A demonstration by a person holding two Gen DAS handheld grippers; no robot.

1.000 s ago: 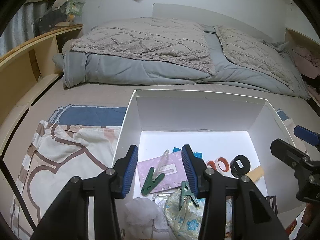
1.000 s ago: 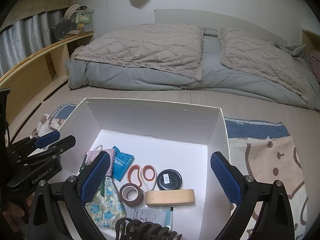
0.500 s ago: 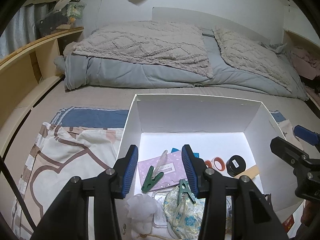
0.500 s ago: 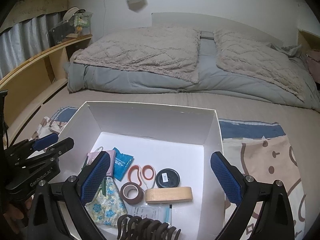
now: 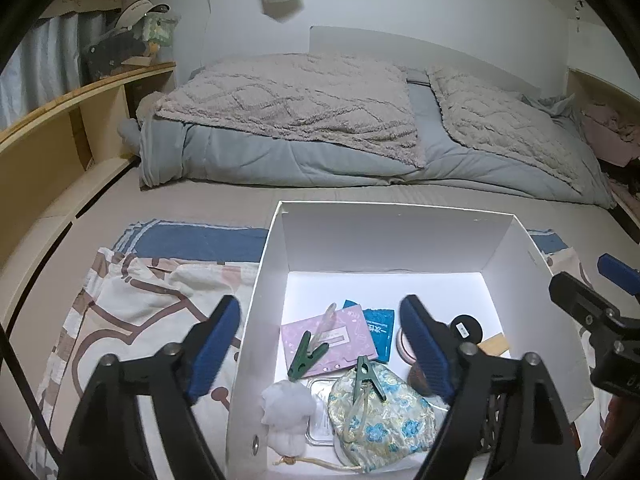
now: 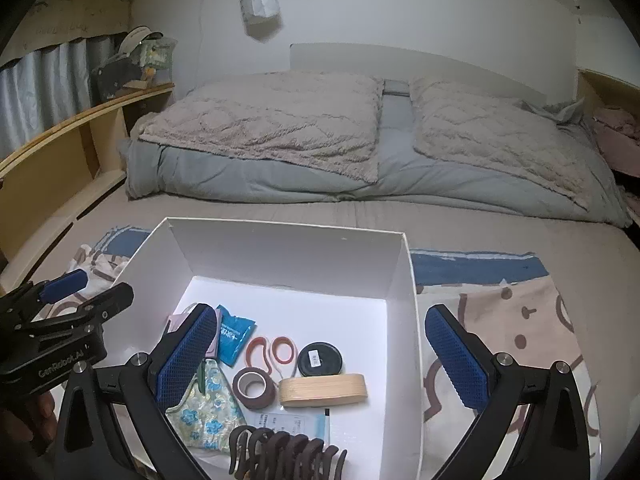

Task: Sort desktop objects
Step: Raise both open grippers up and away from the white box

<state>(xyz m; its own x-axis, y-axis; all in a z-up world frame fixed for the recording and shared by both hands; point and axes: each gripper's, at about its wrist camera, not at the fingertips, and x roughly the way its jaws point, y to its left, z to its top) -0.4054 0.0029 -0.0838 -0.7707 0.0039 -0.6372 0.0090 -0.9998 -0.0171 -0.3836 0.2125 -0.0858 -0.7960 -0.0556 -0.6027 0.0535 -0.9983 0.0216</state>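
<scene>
Both L fingers (image 5: 216,344) wider apart than before

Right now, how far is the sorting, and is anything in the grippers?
Done: many small things already lie in the white box, among them the tape roll, scissors and green clips. In hand: nothing. The left gripper is opening with nothing between its fingers, above the box; the right gripper is open and empty. Left: no loose things show on the patterned cloth beside the box.
</scene>
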